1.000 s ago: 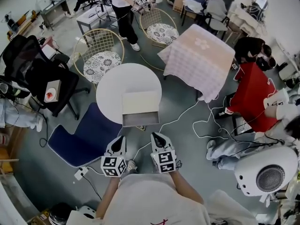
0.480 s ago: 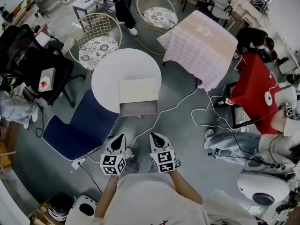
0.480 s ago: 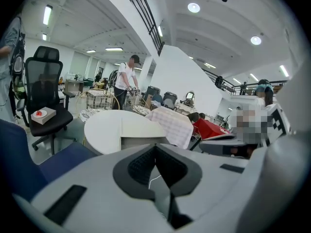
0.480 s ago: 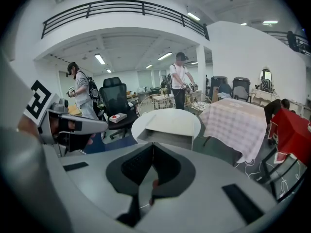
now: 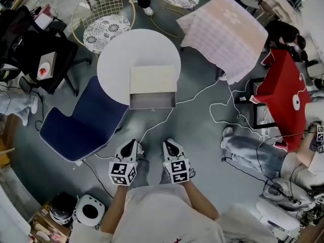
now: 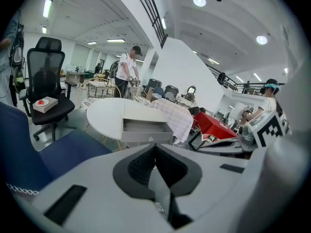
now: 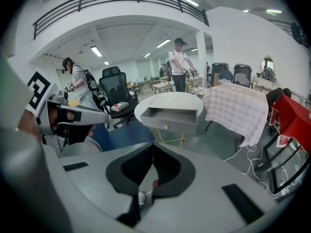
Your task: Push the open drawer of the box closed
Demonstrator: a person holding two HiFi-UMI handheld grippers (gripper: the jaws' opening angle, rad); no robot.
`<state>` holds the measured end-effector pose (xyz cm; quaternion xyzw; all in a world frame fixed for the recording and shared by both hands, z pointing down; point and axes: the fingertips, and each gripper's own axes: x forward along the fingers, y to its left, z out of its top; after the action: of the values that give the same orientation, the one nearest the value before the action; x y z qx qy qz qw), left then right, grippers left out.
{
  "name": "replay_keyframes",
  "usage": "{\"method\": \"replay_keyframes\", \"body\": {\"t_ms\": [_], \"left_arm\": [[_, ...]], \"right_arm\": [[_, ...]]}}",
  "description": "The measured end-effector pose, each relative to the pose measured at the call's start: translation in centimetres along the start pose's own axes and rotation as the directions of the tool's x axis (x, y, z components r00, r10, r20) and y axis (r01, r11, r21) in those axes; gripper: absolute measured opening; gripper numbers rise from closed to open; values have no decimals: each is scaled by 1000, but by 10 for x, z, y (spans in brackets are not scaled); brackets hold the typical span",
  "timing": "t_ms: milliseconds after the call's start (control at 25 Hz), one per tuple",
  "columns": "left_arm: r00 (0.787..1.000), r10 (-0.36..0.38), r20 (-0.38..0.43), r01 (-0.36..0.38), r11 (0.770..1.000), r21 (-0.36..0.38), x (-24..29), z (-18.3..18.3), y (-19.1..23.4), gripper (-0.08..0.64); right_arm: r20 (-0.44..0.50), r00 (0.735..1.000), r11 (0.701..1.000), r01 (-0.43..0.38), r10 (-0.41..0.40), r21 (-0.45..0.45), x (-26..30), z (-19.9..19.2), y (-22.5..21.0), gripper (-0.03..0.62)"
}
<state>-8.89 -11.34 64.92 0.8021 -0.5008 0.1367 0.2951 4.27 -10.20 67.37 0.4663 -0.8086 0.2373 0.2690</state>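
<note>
A cream box [image 5: 153, 79] stands on the near part of a round white table [image 5: 109, 59]. Its grey drawer [image 5: 153, 101] is pulled out toward me and looks empty, with a small knob [image 7: 165, 126] on its front. Both grippers hang side by side over the grey floor, well short of the drawer. My left gripper [image 5: 132, 147] is shut with nothing in it, and so is my right gripper [image 5: 169, 146]. The left gripper view shows the left gripper [image 6: 155, 145] aimed at the drawer [image 6: 146, 130]. The right gripper view shows the right gripper [image 7: 153, 143] below the drawer [image 7: 172, 116].
A dark blue cushion seat [image 5: 83, 123] lies left of the table. A black office chair [image 5: 35, 49] and wire chairs [image 5: 104, 22] stand behind. To the right are a checked cloth-covered table [image 5: 225, 32], a red-covered one [image 5: 283, 92], floor cables [image 5: 238, 120] and a seated person [image 5: 263, 156].
The table and box have slid upward in the head view and more floor shows near my feet. Both grippers stay side by side, shut, low in the picture.
</note>
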Motion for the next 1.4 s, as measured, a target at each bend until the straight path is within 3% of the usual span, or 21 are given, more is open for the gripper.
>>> {"method": "replay_keyframes", "body": {"t_ms": [440, 520, 640, 1080, 1400], "left_arm": [[999, 1, -34, -2, 1000, -28, -5, -25, -3, 12], [999, 3, -33, -4, 1000, -28, -7, -26, -2, 14], [999, 11, -34, -12, 999, -36, -10, -28, 0, 12], [1000, 8, -22, -9, 999, -47, -13, -28, 1, 12], [1000, 10, -20, -11, 999, -46, -22, -24, 6, 12]], "right_arm": [[-27, 998, 999, -48, 48, 9, 10, -16, 14, 26], [-34, 998, 998, -60, 60, 20, 15, -19, 15, 138], [-42, 997, 998, -57, 58, 22, 17, -22, 15, 166], [-102, 994, 999, -30, 27, -24, 41, -35, 14, 164], [-100, 995, 1000, -18, 17, -8, 85, -14, 6, 159]]}}
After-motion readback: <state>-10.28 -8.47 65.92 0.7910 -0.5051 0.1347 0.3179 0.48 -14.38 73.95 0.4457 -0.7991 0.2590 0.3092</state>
